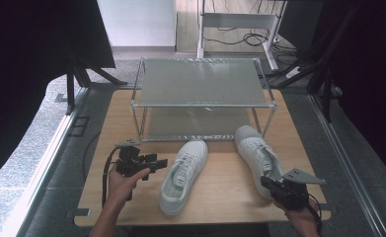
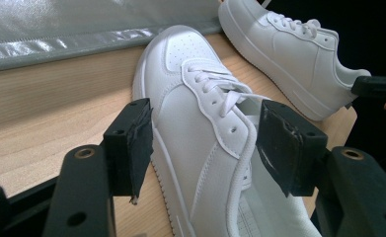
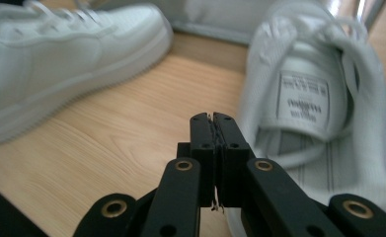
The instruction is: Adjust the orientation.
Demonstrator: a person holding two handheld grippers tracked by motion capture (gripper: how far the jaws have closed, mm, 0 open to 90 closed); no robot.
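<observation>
1. The left black, blocky plastic tool carries a small grey three-cornered plate on top, and a black cable loops from its rear.
2. Its arms show brass-ringed screw holes; the square pads are faced with worn black tape.
3. The right black tool, across the light wooden worktop from the left one, has the same plate and brass rings.
4. Bare forearms; no sleeves.

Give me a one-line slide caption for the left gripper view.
Open left tool framing the nearer white sneaker on the wooden table, second sneaker beyond.
</observation>
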